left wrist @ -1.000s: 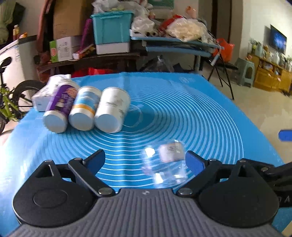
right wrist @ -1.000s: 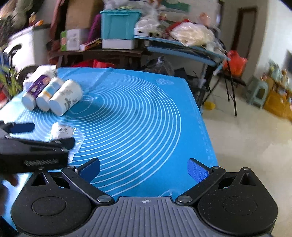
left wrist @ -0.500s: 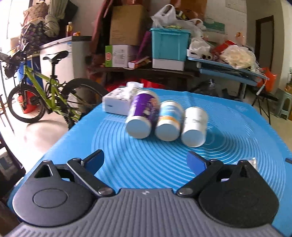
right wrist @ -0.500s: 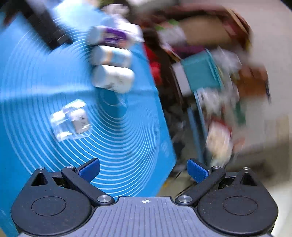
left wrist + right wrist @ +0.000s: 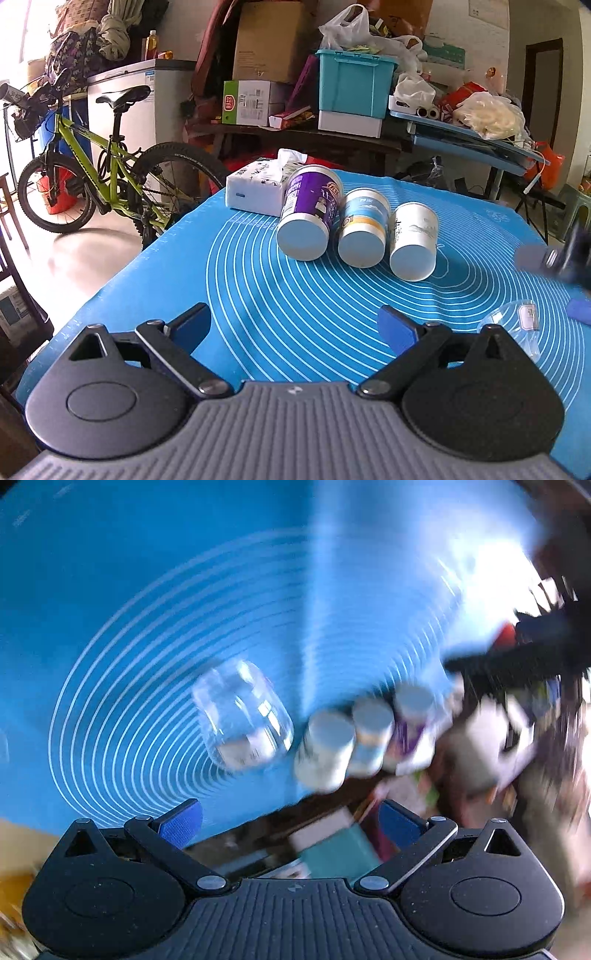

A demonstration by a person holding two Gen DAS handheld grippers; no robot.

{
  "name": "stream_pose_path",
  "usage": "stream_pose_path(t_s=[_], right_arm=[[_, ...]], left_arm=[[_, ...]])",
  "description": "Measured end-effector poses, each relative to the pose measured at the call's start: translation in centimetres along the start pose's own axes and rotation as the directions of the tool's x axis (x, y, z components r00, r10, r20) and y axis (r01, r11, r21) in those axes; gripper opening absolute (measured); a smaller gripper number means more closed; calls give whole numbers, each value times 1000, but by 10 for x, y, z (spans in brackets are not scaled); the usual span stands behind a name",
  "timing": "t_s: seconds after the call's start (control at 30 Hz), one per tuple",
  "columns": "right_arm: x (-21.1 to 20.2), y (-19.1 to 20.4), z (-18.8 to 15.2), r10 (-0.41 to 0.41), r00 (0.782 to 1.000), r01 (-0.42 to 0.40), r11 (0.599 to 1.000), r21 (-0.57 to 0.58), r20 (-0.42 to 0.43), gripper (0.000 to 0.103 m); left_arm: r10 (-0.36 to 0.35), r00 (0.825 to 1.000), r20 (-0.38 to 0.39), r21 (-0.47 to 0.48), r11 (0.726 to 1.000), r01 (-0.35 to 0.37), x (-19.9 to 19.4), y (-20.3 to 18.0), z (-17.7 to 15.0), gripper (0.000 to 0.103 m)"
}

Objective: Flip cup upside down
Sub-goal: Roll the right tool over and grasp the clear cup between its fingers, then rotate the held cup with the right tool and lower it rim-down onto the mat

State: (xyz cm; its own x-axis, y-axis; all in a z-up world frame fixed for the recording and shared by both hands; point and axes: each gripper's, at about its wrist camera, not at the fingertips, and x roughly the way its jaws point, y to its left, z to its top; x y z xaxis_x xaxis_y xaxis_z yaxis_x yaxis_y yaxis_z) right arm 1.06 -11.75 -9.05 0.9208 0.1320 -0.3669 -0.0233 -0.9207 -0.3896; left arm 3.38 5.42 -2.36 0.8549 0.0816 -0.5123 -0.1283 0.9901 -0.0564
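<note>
A clear plastic cup with a white label lies on the blue mat, right of my left gripper, which is open and empty and points at the paper cups. In the right wrist view the picture is rolled over and blurred. The clear cup lies ahead of my right gripper, which is open and empty above the mat. The right gripper's blue fingers show blurred at the right edge of the left wrist view.
Three paper cups lie side by side on the mat: purple, blue-and-white and white. A tissue pack lies behind them. A green bicycle stands left of the table. Cluttered shelves stand behind.
My left gripper has swung left, away from the clear cup, and now faces the paper cups. My right gripper has rolled over, until its view is upside down, toward the clear cup.
</note>
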Motion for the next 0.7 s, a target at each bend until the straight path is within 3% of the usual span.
stream_pose_path(t_s=[0.2,0.37,0.53,0.6,0.7], right_arm=[[6,9,15,34,993,-17,989,-148,112,95],[17,15,17,67,986,-38,982,-185,154,87],[17,26,23,88,981,-47,972,-230,175,74],[19,29,25,104,979,-62,971,-232,173,59],[18,33,27,109,979,-68,972,-226,174,56]], left_arm=[[-2,1000,-13,-15,1000,2,5,6,-3,96],[-2,1000,-27,-27,1000,2,10,7,-5,96],[-1,999,-37,-26,1000,0,13,7,-8,96],[-1,999,-42,-28,1000,0,14,7,-8,96],[-1,999,-46,-30,1000,-1,15,8,-8,96]])
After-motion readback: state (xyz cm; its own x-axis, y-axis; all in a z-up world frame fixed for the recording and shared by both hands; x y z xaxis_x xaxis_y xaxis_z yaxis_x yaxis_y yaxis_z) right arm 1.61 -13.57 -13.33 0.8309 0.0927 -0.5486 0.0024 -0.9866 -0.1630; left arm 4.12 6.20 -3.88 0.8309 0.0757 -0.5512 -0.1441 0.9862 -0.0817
